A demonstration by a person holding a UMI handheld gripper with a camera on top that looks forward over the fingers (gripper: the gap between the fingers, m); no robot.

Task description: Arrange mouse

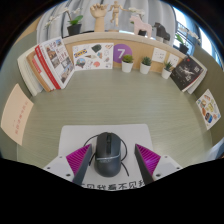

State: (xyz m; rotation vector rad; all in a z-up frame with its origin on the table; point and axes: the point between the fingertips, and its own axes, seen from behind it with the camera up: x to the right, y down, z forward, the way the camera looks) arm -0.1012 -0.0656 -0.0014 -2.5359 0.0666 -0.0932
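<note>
Nearest the camera, the gripper (109, 160) points forward with its two fingers spread apart; the magenta pads (78, 159) on their inner faces flank an open gap. Between the fingers sits the mouse (108, 150), dark grey, resting on a white mouse mat (106, 135) that lies on the tabletop (60, 125). A visible gap remains on each side of the mouse, so the fingers do not press on it; the mouse bears on the mat alone.

The long axis of the mouse runs straight ahead, in line with the fingers, its front end and cable pointing away from the gripper. This alignment is the governing relation: closing the fingers would likely bring both pads against the long flanks of the mouse. The mouse appears roughly centred in the gap.

A strip with printed characters lies at the near edge of the mat.

Beyond the mat, bare tabletop extends to a row of leaning booklets (58, 62), small potted plants (127, 62) and a purple card (121, 52) against the back.
</note>
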